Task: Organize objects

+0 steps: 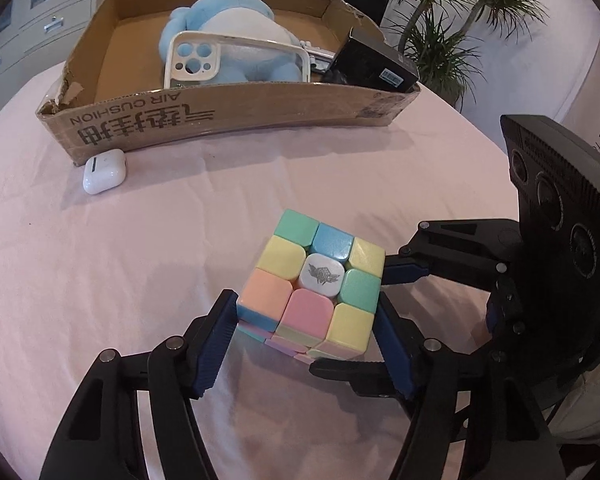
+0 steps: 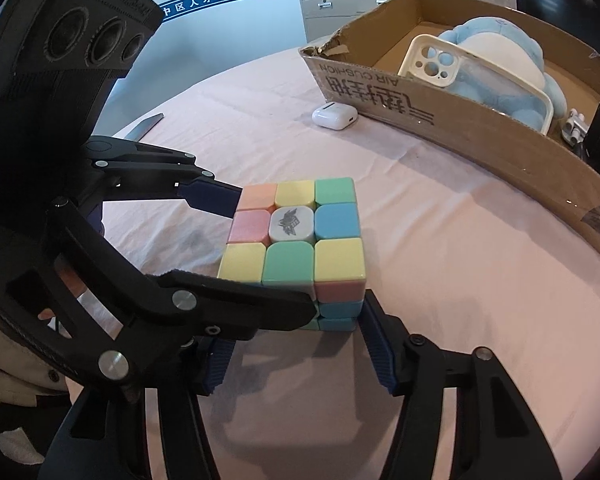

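Observation:
A pastel puzzle cube (image 1: 312,280) (image 2: 292,224) stands on the pink tablecloth, its white logo tile facing up. My left gripper (image 1: 306,300) straddles it, and both blue pads touch opposite sides of the cube. The right gripper (image 1: 348,322) reaches in from the right, across the left one's line. In the right wrist view, my right gripper (image 2: 296,320) holds the cube's lower part. Its right pad lies against the cube's edge, while the left pad is partly hidden behind the left gripper (image 2: 276,254).
A shallow cardboard box (image 1: 220,128) (image 2: 460,140) sits beyond the cube, holding a blue plush toy (image 1: 228,12), a clear phone case (image 1: 192,60) and a black box (image 1: 376,62). A white earbud case (image 1: 104,171) (image 2: 335,115) lies on the cloth beside its front wall.

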Motion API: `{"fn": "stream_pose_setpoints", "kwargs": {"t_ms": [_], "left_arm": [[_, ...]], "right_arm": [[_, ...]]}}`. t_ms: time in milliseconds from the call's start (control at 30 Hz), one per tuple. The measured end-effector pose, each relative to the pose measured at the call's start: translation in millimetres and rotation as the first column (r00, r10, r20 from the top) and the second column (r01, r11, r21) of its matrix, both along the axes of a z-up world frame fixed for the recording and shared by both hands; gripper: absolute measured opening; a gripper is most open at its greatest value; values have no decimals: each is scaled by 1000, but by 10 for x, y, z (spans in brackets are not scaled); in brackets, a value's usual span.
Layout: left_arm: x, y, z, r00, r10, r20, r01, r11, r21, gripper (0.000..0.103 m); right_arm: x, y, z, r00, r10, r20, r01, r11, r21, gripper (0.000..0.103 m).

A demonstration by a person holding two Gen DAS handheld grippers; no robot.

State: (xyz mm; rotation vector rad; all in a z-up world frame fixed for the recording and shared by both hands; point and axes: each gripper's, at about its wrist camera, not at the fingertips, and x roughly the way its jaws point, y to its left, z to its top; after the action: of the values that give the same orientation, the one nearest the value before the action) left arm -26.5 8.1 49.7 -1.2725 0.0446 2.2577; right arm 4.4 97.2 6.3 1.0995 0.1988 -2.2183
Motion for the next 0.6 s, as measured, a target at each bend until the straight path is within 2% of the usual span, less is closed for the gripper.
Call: {"fn": "stream_pose_setpoints", "kwargs": {"t_ms": [600], "left_arm": [[74, -21, -26, 999, 14, -38, -14, 1000, -2, 66]], "right_arm": [[-5, -1, -32, 1000, -26, -6, 26, 1000, -3, 56]]}}
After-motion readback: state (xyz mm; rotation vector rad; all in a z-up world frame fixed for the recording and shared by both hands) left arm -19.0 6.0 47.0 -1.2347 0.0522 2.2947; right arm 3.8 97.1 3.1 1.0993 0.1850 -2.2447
